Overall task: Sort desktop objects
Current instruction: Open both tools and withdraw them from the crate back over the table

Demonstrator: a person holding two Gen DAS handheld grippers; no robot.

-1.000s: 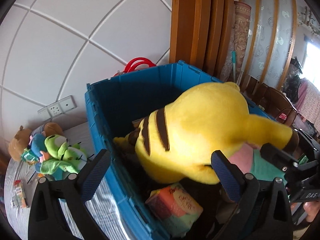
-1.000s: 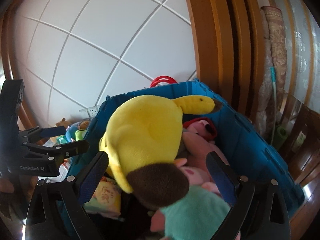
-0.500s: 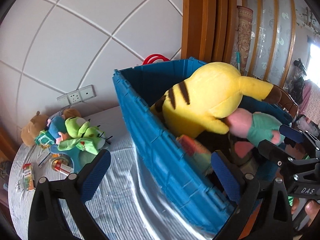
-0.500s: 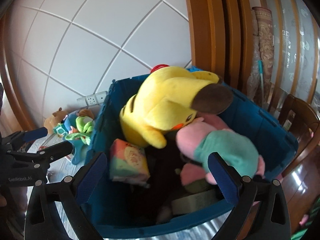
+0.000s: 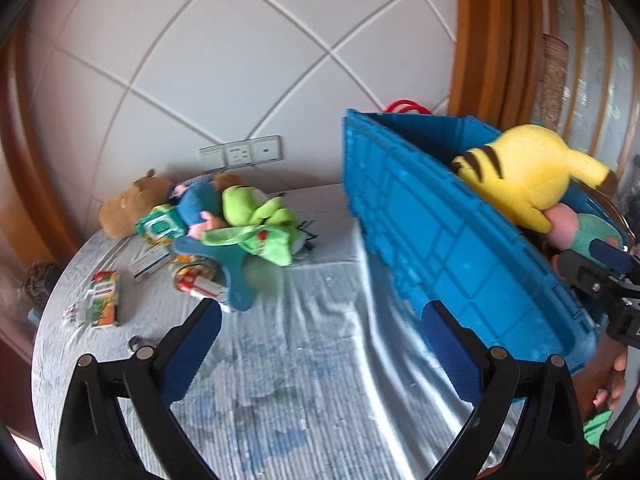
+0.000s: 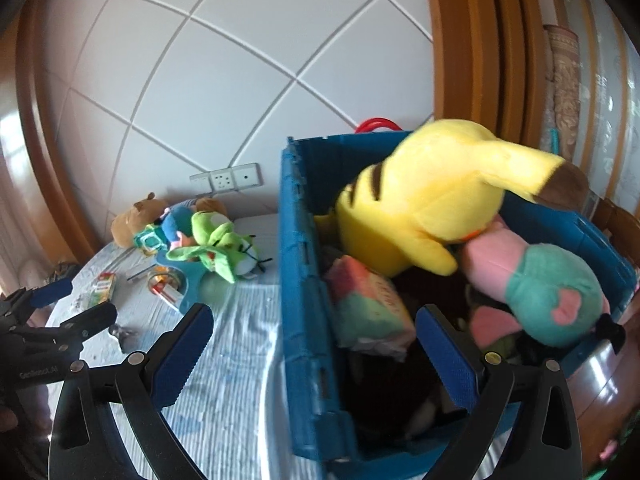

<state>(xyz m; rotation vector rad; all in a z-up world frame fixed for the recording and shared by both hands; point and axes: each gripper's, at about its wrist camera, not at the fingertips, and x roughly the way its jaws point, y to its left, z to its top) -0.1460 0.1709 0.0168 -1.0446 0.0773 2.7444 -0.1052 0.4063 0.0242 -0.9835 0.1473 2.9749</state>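
A blue bin [image 6: 304, 280] [image 5: 452, 240] stands on the cloth-covered table, filled with a yellow plush [image 6: 432, 200] [image 5: 520, 172], a pink and teal plush [image 6: 540, 280] and a pastel soft block [image 6: 368, 308]. At the far left lies a heap of toys, with a green frog plush [image 5: 256, 224] [image 6: 216, 244] on top. My left gripper [image 5: 320, 344] is open over the bare cloth, left of the bin. My right gripper [image 6: 316, 344] is open above the bin's near left wall, holding nothing.
Small packets [image 5: 104, 300] and a tape roll [image 6: 164, 284] lie near the toy heap. A brown plush [image 5: 128, 204] rests by the wall under a socket strip [image 5: 240, 154]. Wooden door frames [image 6: 480, 60] rise behind the bin. The table's right edge drops off beside the bin.
Both grippers have pulled back and swung left from over the bin. The yellow plush, once close between the fingers, now rests in the bin, and the table's toy heap has come into view.
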